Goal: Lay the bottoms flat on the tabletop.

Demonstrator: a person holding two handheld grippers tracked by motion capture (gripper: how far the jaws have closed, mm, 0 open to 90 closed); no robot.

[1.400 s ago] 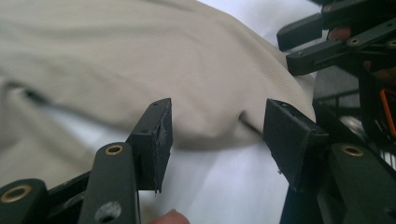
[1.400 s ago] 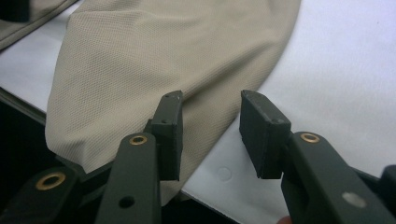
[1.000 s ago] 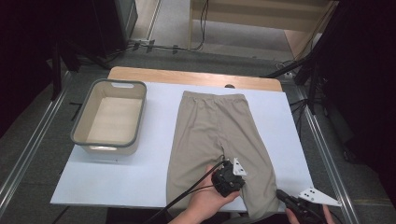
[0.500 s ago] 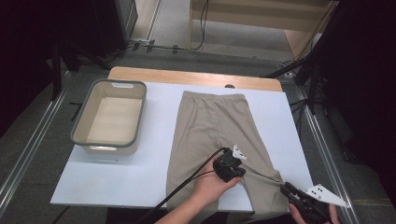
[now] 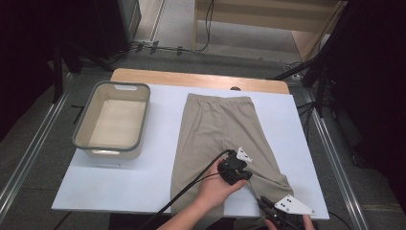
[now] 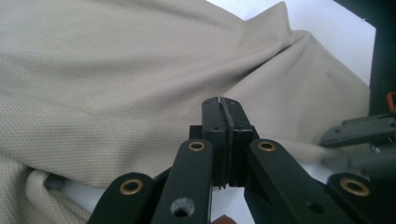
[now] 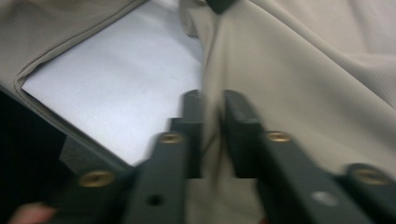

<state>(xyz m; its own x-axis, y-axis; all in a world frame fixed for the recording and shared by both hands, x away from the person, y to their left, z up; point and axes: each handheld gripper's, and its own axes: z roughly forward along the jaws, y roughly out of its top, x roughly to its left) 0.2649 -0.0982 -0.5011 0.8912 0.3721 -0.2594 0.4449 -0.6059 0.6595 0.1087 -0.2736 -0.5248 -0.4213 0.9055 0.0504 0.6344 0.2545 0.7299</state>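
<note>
The beige shorts (image 5: 218, 129) look light, limp and drapey, best gripped at a hem. At five o'clock, the right gripper (image 7: 211, 122), blurred, seems to have just been closing on a fabric fold; the left gripper (image 6: 224, 105) is fully closed, apparently pinching cloth.

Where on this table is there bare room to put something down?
Bare board lies in front of the bin, left of the shorts. A narrower strip runs between bin and shorts, and another along the shorts' right side. The near right corner is crowded: both grippers, left and right, work the shorts' leg there.
</note>
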